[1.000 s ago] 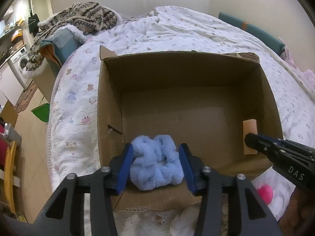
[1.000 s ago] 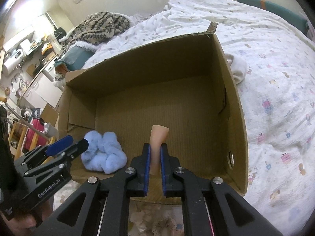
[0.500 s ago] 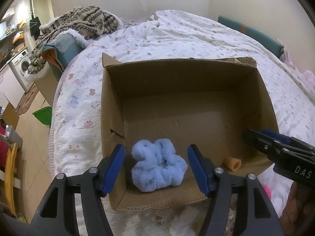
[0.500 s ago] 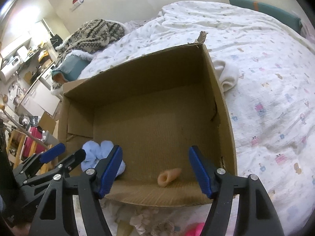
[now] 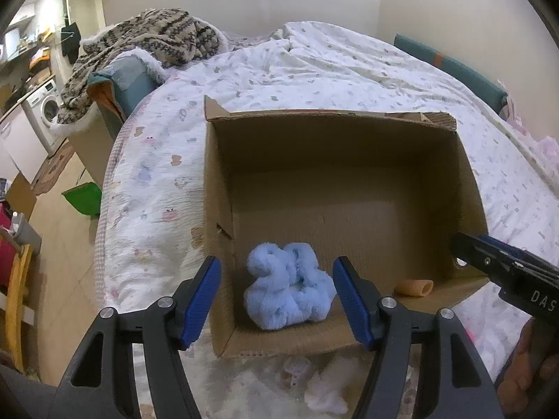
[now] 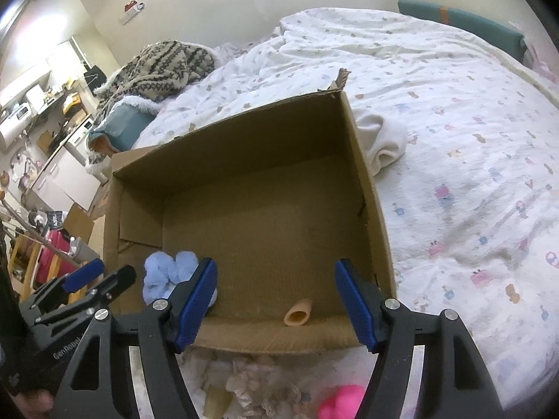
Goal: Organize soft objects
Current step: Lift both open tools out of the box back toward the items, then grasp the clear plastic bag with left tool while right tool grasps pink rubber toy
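Note:
An open cardboard box (image 5: 335, 132) sits on the bed; it also shows in the right wrist view (image 6: 363, 181). A fluffy light-blue soft object (image 5: 288, 288) lies in its near left corner, also seen in the right wrist view (image 6: 164, 274). A small peach tube (image 5: 414, 287) lies on its side near the front right wall, also in the right wrist view (image 6: 298, 314). My left gripper (image 5: 277, 303) is open and empty, above the box's near edge. My right gripper (image 6: 276, 302) is open and empty, above the box's near edge.
White and lacy soft things (image 6: 258, 391) and a pink object (image 6: 340, 401) lie on the bed in front of the box. A white cloth (image 6: 382, 139) lies right of the box. A patterned blanket (image 5: 146, 42) is piled at the far left. Floor and furniture lie left.
Both grippers opened and let go: the blue soft object and the peach tube now lie in the box, the tube fallen on its side. Both grippers pulled back and up.

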Available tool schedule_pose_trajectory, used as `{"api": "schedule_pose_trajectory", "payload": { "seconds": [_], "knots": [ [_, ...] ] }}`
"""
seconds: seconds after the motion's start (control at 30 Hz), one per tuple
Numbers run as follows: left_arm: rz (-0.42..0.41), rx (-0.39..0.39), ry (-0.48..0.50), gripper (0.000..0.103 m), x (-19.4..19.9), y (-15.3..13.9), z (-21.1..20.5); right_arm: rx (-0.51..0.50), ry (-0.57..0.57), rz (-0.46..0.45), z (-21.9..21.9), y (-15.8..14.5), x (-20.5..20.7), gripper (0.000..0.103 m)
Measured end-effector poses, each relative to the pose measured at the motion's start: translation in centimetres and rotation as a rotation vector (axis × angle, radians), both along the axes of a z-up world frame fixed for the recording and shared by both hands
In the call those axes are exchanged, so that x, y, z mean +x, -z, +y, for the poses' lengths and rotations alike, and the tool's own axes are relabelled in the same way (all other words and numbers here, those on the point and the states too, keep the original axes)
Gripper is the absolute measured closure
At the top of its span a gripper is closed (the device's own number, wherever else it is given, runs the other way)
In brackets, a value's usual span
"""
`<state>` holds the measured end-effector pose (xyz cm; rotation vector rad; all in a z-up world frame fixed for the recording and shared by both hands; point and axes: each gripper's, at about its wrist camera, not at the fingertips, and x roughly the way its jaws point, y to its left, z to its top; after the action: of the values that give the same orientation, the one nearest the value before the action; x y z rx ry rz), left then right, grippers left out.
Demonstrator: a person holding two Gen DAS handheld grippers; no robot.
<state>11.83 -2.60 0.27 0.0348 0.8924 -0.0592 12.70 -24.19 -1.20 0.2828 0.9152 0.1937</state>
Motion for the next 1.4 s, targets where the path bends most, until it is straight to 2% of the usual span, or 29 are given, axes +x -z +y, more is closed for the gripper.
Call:
{"api": "schedule_pose_trajectory", "payload": {
  "seconds": [0.47,0.8,1.4],
  "knots": [
    [-0.005,-0.026,-0.05,0.04,-3.6,-1.5,2.0,-0.052,0.023,-0.023,-0.7,-1.6,-3.5,0.03],
    [0.011,-0.046,-0.074,0.04,-5.6,-1.5,2.8,-0.044,0.041,-0.012,-1.5,-2.0,-5.8,0.029],
    [0.078,-0.085,-0.11,0.04,-7.6,-0.3,3.8,0.01,0.067,0.076,-1.9,-0.6,-7.6,0.029]
  ]
}}
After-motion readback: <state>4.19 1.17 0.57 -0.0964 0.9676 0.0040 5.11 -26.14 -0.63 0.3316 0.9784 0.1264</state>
